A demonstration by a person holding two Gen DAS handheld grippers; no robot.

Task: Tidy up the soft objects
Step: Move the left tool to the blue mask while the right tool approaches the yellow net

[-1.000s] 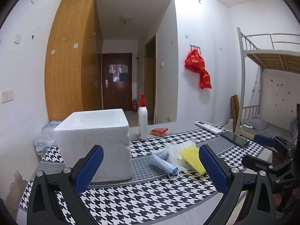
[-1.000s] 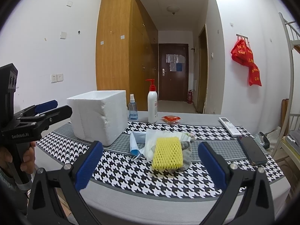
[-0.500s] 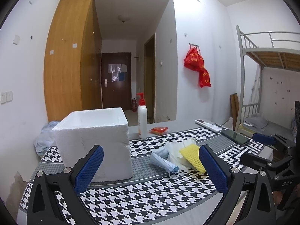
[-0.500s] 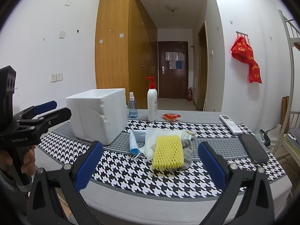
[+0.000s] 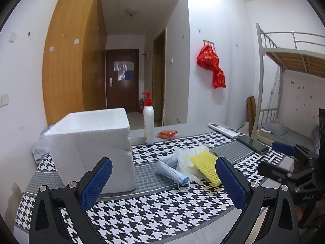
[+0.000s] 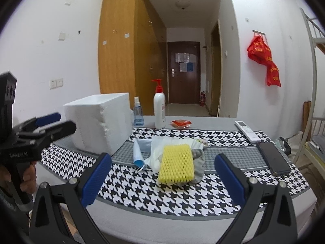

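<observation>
A pile of soft things lies mid-table: a yellow foam net [image 6: 176,165] on top, white tissue [image 6: 158,148], a grey sock [image 6: 200,162] and a blue face mask [image 6: 138,156]. The pile also shows in the left wrist view, with the foam net [image 5: 205,166] and the mask [image 5: 172,171]. A white foam box [image 5: 91,142] [image 6: 99,120] stands open-topped at the left. My left gripper [image 5: 162,185] is open and empty, short of the box and pile. My right gripper [image 6: 162,179] is open and empty, in front of the pile near the table's front edge.
The table has a houndstooth cloth [image 6: 142,185]. At the back stand a pump bottle [image 6: 159,109], a blue spray bottle [image 6: 138,114] and a red packet [image 6: 181,123]. A remote [image 6: 247,131] and a phone [image 6: 273,160] lie at the right. A bunk bed [image 5: 284,81] is beyond.
Both grippers have drifted slightly; the right one has moved a little closer to the pile. Both stay open and empty. Nothing on the table has moved.
</observation>
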